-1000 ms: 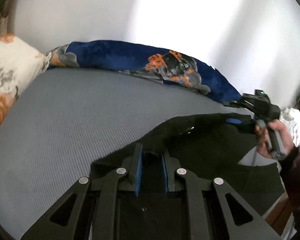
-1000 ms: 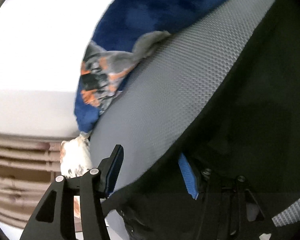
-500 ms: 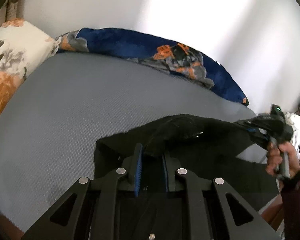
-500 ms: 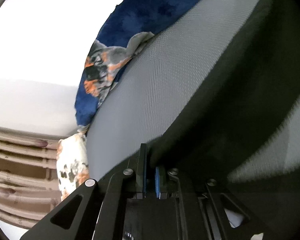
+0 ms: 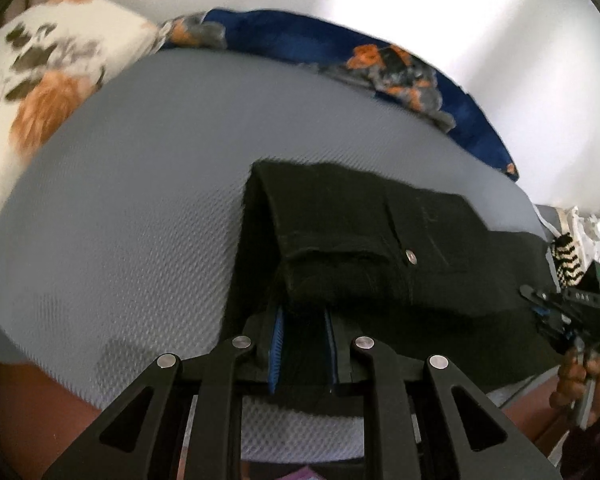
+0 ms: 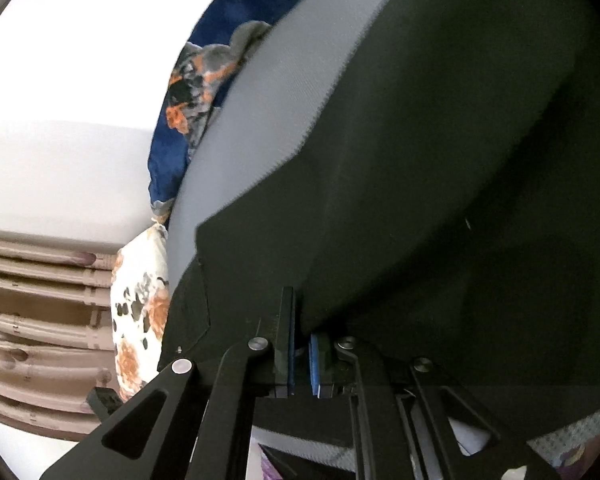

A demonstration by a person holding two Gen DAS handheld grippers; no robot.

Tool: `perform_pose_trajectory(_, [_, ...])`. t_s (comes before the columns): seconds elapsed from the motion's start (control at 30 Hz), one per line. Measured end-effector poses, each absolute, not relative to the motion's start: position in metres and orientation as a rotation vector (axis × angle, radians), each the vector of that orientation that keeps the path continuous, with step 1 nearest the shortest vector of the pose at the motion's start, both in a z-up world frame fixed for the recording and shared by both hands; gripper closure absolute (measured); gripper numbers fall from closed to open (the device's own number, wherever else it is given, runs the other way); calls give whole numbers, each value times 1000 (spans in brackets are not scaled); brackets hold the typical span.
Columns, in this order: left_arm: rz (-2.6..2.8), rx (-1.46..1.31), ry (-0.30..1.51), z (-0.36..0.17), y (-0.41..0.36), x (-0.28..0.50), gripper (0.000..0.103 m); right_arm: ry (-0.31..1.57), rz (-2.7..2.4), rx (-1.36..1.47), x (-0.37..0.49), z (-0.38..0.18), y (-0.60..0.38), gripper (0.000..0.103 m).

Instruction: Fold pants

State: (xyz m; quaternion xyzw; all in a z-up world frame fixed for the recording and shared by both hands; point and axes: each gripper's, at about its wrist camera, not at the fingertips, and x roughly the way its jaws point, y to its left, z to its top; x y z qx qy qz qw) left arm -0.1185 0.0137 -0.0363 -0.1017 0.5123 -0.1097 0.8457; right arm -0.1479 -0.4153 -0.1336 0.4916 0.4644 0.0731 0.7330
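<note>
Black pants (image 5: pixel 364 240) lie on the grey mattress (image 5: pixel 140 184), folded along their length, waistband end with a metal button (image 5: pixel 411 257) near me. My left gripper (image 5: pixel 303 320) is shut on the waistband edge at the near side of the bed. My right gripper (image 5: pixel 540 308) shows at the far right of the left wrist view, held by a hand, shut on the pants' other end. In the right wrist view the right gripper (image 6: pixel 302 344) pinches black fabric (image 6: pixel 440 160) that fills most of the frame.
A blue and orange blanket (image 5: pixel 380 64) lies along the far side of the bed against a white wall. A floral pillow (image 5: pixel 48 76) sits at the left. A striped cloth (image 5: pixel 566 256) and white items lie beyond the right end.
Both grippers have pulled the pants back and down toward the near edge, so they now lie flat on the mattress. The right gripper closed on the fabric during the last second.
</note>
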Motion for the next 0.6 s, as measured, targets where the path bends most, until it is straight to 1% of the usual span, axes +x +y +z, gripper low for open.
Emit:
perform_pose_trajectory(0.2, [-203,-209,1113,-53,18,-127,85,1054,152,1103,-166,-151,-408,96])
perform_pose_trajectory(0.4, [-179,-203,1116,-56,23,-136,85,1050,142,1089,-186,-153,-398,96])
perform_pose_trajectory(0.5, [-148,-171,1146,-62,24,-140,85,1069,137,1069,-189,-162,-394,96])
perform_pose_trajectory(0.6, [-81,-139,1187,-66,31,-145,81,1088,134,1111,-190,-177,-395,98])
